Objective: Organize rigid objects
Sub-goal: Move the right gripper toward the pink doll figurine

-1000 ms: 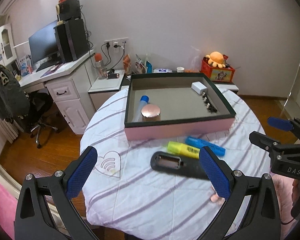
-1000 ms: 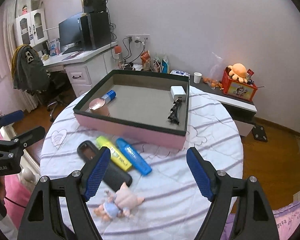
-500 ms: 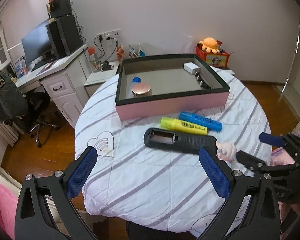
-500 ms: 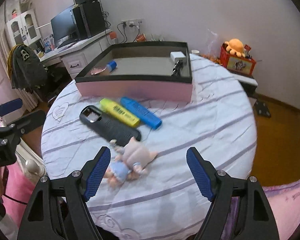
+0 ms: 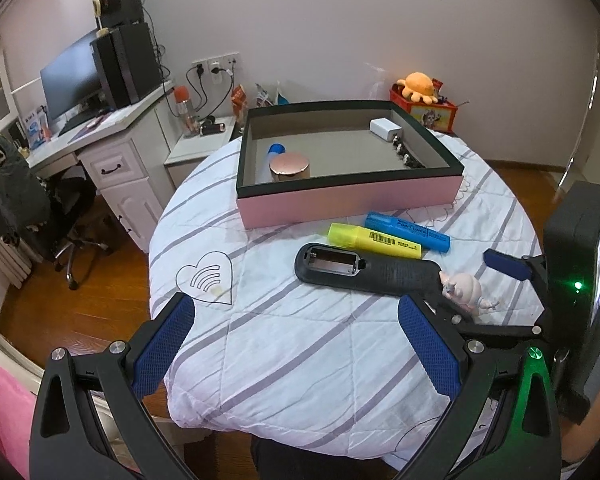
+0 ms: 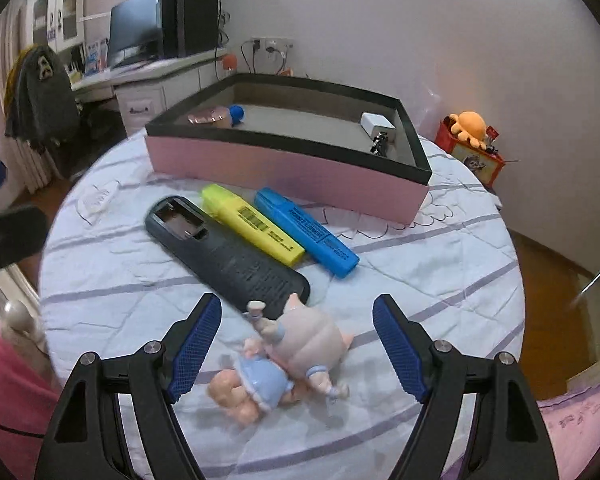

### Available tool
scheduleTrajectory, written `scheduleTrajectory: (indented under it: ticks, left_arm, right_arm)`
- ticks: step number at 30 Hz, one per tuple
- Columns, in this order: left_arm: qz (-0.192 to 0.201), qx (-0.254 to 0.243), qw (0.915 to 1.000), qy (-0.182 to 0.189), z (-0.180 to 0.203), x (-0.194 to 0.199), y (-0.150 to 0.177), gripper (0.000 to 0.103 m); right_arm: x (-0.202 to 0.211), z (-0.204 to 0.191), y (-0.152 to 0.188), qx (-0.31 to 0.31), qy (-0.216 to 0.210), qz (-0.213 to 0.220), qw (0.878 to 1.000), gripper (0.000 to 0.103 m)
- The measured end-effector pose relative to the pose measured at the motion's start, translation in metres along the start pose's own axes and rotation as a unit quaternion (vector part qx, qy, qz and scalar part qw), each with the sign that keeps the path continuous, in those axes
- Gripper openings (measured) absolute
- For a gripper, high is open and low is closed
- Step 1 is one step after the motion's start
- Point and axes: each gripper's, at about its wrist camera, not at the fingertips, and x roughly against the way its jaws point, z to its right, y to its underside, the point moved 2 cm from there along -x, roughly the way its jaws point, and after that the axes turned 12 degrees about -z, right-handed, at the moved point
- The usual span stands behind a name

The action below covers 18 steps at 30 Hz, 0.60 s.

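Observation:
A pink-and-blue doll figurine lies on its side on the striped tablecloth. My right gripper is open and straddles it, and neither pad touches it. Beyond the figurine lie a black remote with its battery bay bare, a yellow highlighter and a blue highlighter. Behind them stands the pink box with a dark rim. My left gripper is open over bare cloth in front of the remote. In the left wrist view the figurine lies at the right.
Inside the box are a white charger, a dark clip, a copper-lidded jar and a blue-capped tube. A desk with a monitor and a chair stand left. An orange plush sits behind.
Both grippers have come down toward the table. The right one dropped further and moved in until the figurine sits between its fingers. Both stayed open.

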Motion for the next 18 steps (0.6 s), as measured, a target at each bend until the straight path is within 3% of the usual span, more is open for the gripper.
scheduleTrajectory:
  ticks: [2, 6, 18]
  left_arm:
    - [-0.002, -0.003, 1.0000, 0.001, 0.001, -0.002, -0.001, 0.103]
    - [-0.004, -0.004, 1.0000, 0.003, 0.005, -0.004, -0.003, 0.103]
    - [-0.009, -0.037, 0.9993, 0.004, 0.041, -0.005, -0.002, 0.103]
  right_arm:
    - [-0.004, 0.003, 0.002, 0.003, -0.006, -0.007, 1.000, 0.057]
    - [0.000, 0.014, 0.005, -0.004, -0.034, -0.002, 0.999, 0.045]
    - [0.023, 0.063, 0.029, -0.052, -0.068, 0.010, 0.996, 0.047]
